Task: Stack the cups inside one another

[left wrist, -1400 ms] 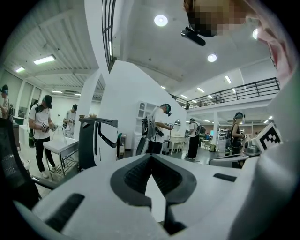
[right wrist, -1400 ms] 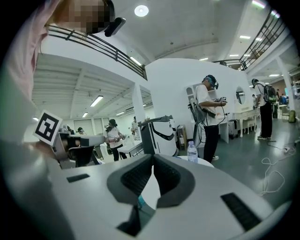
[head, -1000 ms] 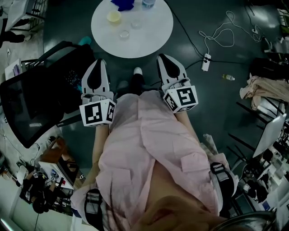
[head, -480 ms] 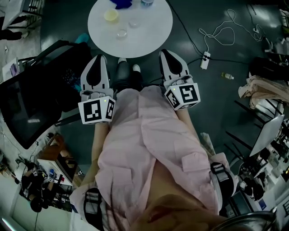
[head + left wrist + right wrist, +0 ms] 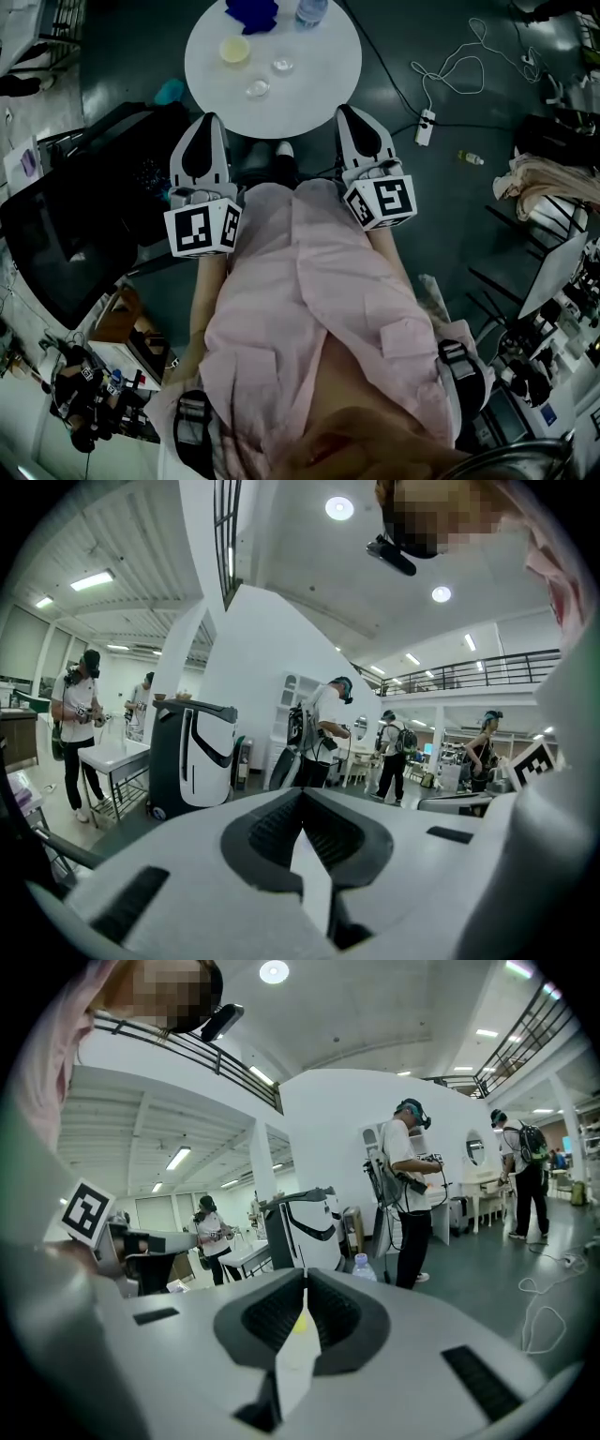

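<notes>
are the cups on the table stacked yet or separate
Separate: the yellow cup, the right clear cup and the near clear cup sit apart on the round white table, none inside another.

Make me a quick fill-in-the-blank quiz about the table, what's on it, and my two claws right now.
The white table is ___ in shape.
The coloured cup on it is ___.
The crumpled cloth at its far edge is ___.
The left claw and right claw both have jaws that are ___.
Missing words: round; yellow; blue; shut.
</notes>
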The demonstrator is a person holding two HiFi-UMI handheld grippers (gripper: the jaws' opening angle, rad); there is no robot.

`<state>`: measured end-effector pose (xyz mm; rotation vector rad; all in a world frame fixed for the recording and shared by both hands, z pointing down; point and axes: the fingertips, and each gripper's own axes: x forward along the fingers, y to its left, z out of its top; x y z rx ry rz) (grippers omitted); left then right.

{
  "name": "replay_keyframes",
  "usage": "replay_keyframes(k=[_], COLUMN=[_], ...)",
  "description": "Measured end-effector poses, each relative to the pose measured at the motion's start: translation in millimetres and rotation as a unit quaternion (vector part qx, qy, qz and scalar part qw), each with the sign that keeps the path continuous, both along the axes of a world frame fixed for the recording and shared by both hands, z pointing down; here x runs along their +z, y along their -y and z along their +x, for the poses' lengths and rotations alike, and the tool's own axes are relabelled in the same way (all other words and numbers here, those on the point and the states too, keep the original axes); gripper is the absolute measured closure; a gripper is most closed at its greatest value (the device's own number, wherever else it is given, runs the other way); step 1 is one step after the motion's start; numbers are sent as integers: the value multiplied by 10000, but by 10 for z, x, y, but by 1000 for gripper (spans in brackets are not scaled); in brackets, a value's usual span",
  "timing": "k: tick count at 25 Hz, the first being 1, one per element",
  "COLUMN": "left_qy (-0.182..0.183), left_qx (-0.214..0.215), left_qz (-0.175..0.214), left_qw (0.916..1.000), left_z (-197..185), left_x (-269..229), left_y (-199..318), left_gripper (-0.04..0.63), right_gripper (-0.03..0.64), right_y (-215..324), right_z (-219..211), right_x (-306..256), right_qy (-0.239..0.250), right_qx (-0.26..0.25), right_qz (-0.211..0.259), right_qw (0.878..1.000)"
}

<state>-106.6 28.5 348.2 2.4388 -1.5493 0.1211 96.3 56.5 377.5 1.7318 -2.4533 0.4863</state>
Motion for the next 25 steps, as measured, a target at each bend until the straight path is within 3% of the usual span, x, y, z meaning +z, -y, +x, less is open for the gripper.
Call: replay_keyframes(k=[13, 25], left_qy=[-32, -90], left_qx=[436, 807], left_qz=[-44, -288], left_qw=[9990, 9963], left_z=[-135, -267], left_x=[-33, 130], left_y=[536, 655], left_gripper=[580, 580], right_gripper=[584, 584], right_y=[443, 430], right_z=[-177, -365], right_x=[-41, 99], right_qy=[-16, -5], right_qx=[403, 706], right_qz=[-77, -280], right_qw=[9992, 9971])
